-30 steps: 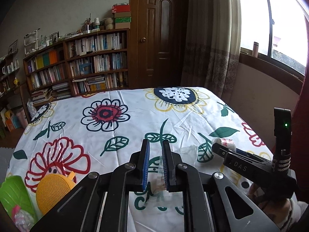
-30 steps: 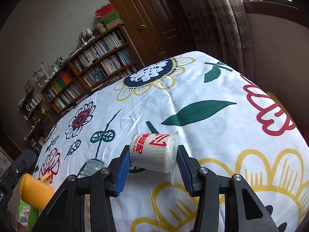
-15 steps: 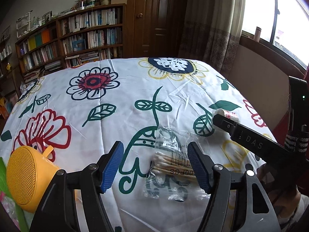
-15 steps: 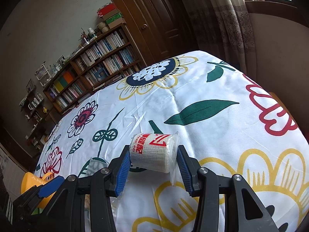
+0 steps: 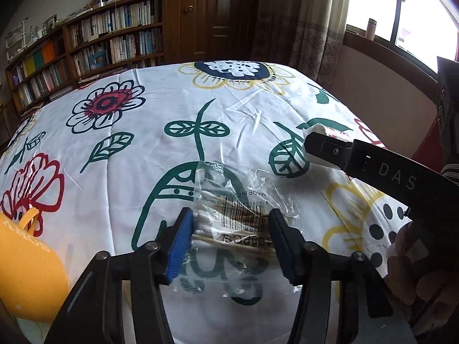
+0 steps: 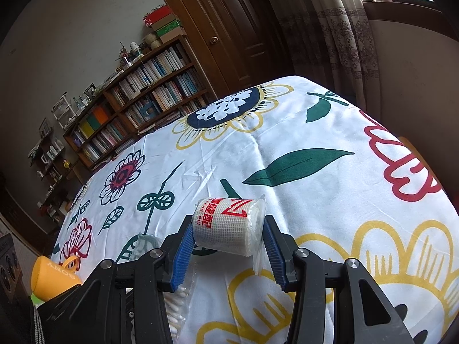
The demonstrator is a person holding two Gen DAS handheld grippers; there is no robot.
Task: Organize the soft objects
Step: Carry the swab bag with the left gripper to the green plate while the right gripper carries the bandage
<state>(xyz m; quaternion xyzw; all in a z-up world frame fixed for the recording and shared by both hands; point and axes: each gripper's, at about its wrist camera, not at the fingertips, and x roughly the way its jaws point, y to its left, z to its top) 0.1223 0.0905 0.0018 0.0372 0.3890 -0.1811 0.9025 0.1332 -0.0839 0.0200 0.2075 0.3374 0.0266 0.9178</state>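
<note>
The left wrist view showed the left gripper [image 5: 229, 240] spread wide over a clear plastic bag of cotton swabs [image 5: 238, 218] that lay flat on the flowered bedsheet [image 5: 160, 154]. The blue pads [image 5: 179, 243] stood on either side of the bag, near its edges, and whether they touched the plastic could not be told. The bag carried a barcode and printed lettering, and its wooden-stemmed swabs ran crosswise between the fingers. To the right in the same view, the right gripper [image 5: 321, 149] reached across the sheet with a white roll of gauze [image 5: 318, 132] at its tip, and part of a hand [image 5: 413, 269] showed beneath its black body. A yellow speaker [image 5: 25, 266] sat at the lower left edge.

The right wrist view showed the right gripper [image 6: 228, 243] clamped on the roll of gauze [image 6: 228, 226], one blue pad against each flat end. The roll lay sideways, wrapped in clear film with red printing, just above the sheet [image 6: 315, 132]. The bag of swabs [image 6: 178, 301] showed at the lower left, partly under the gripper's left finger. The yellow speaker [image 6: 54, 275] rested at the far left edge of the bed. Behind stood a bookshelf [image 6: 137, 109] full of books, a dark wooden door [image 6: 235, 23] and a curtain [image 6: 338, 28].
</note>
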